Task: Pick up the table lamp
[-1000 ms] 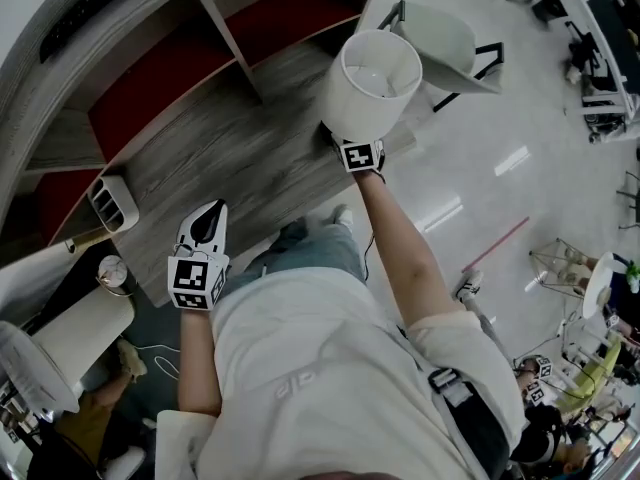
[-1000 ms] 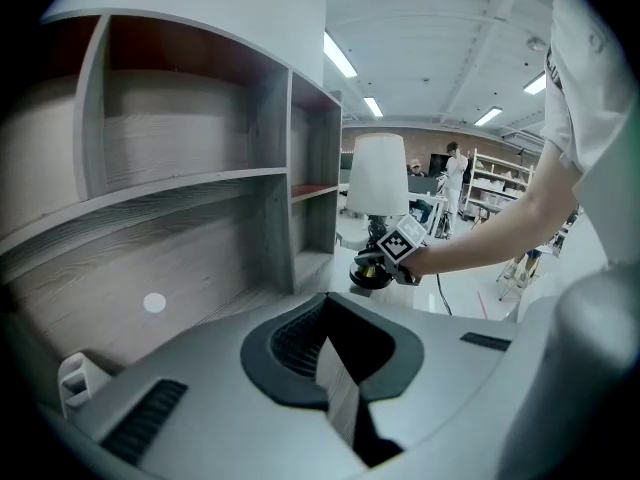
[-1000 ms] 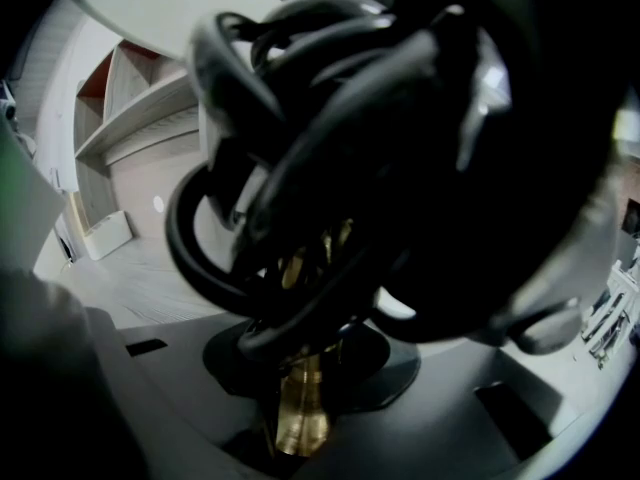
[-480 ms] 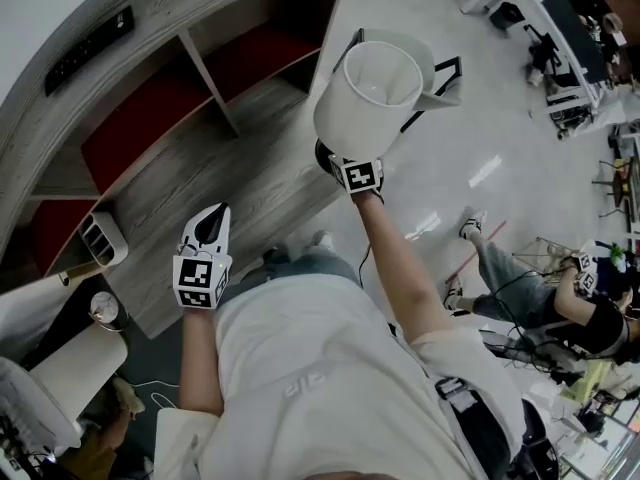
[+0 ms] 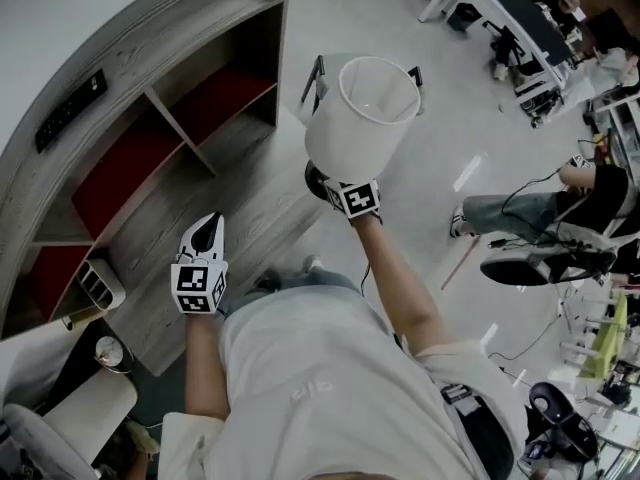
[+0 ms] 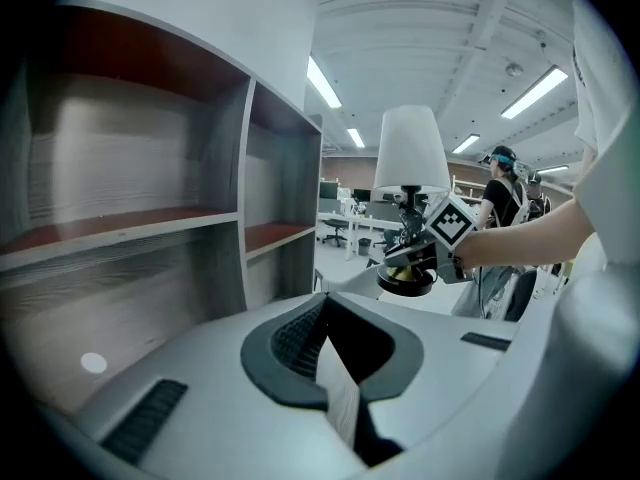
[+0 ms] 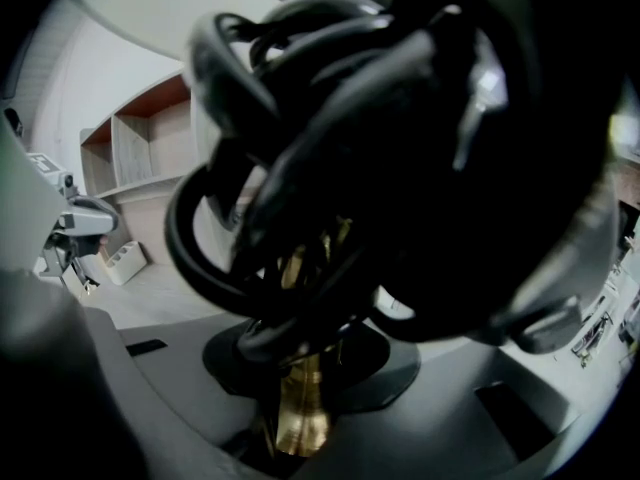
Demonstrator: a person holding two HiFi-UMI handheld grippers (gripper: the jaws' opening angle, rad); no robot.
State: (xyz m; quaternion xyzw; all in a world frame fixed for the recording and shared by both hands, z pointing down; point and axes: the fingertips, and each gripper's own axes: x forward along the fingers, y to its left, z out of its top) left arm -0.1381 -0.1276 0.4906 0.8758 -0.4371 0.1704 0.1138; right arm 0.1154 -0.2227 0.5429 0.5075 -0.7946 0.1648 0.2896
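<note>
The table lamp [image 5: 345,143] is in the air, clear of the wooden bench [image 5: 235,183], with its white shade [image 5: 365,103] upright. The right gripper [image 7: 295,423] holds it, the fingers closed on the brass stem [image 7: 303,383] just under a coil of black cord [image 7: 225,258]. The left gripper [image 5: 205,233] is over the bench, apart from the lamp, its fingers together with nothing between them

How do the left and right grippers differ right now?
The right gripper is clamped on the brass stem of the table lamp; the left gripper is shut and empty. The right is over open floor; the left is over the wooden shelf unit. Both carry marker cubes.
</note>
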